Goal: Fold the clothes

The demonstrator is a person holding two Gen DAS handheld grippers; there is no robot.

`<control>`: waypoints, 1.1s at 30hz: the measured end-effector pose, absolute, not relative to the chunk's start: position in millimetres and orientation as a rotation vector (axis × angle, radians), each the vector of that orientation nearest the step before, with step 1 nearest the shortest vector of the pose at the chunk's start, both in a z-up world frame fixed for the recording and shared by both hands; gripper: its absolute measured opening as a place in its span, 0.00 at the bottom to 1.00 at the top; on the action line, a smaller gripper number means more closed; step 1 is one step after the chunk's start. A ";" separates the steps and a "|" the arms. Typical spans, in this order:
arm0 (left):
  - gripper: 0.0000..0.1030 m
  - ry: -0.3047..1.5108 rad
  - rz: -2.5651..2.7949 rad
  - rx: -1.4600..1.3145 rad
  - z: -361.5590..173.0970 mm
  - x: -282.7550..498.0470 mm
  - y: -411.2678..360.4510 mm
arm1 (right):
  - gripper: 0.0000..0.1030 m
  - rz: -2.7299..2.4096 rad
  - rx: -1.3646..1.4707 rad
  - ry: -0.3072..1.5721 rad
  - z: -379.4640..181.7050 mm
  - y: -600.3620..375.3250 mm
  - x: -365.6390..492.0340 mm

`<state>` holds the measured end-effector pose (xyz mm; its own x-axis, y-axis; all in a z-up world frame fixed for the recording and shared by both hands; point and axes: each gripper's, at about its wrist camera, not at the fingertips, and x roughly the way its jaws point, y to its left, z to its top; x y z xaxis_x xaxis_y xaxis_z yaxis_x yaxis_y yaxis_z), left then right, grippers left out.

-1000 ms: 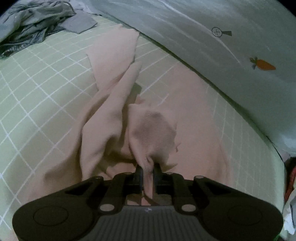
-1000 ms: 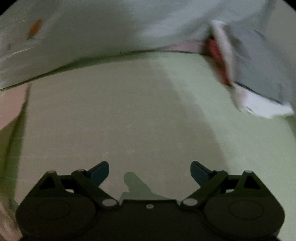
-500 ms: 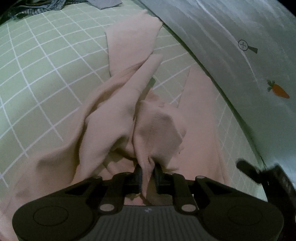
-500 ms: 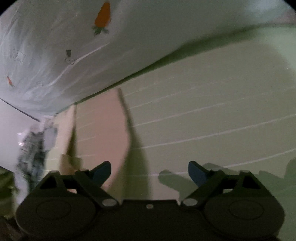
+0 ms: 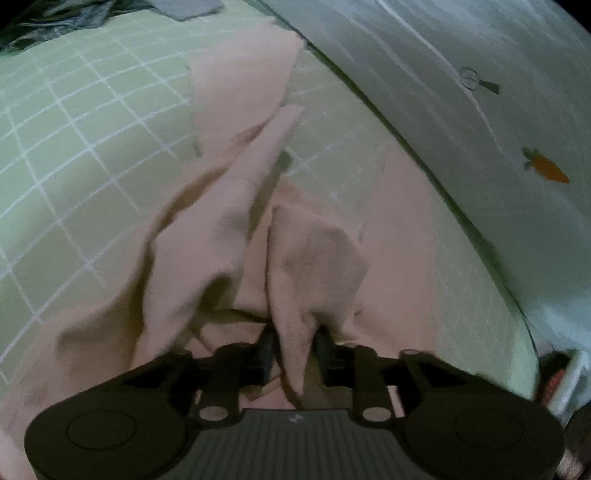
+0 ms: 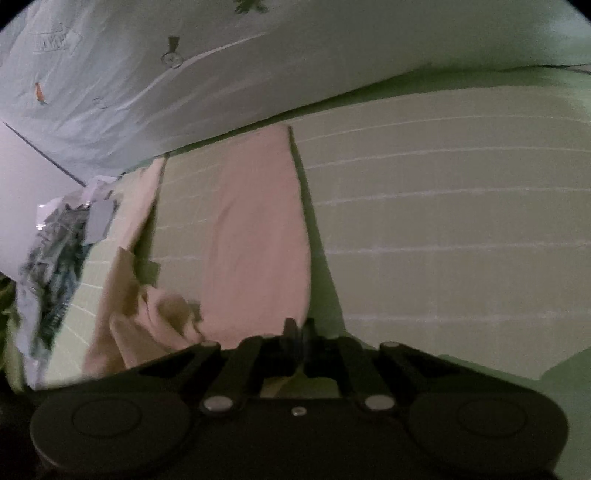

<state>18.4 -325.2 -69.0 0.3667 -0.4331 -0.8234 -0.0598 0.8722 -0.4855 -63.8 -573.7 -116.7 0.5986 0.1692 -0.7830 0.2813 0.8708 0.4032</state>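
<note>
A pale pink garment [image 5: 229, 236] lies crumpled on the green checked bed sheet [image 5: 74, 147]. My left gripper [image 5: 295, 338] is at its bunched near end. Its jaws are opening, and a raised fold of the fabric [image 5: 295, 332] still stands loosely between the fingers. In the right wrist view a flat panel of the same pink garment [image 6: 255, 236] stretches away from me. My right gripper [image 6: 299, 328] is shut on that panel's near right corner, and a bit of cloth shows behind the fingers.
A pale quilt with carrot prints [image 5: 480, 110] runs along the far side of the bed. A heap of dark patterned clothes [image 6: 55, 251] and a grey piece [image 5: 188, 7] lie beyond the pink garment. Bare sheet [image 6: 443, 240] spreads to the right.
My left fingers have spread apart around the fold they pinched. My right gripper swung over to the pink panel and closed from wide open onto its corner.
</note>
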 end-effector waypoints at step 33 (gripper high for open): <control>0.76 1.176 -0.218 -0.064 -69.7 -26.6 -332.3 | 0.16 -0.868 0.436 0.790 -131.8 -759.1 -261.5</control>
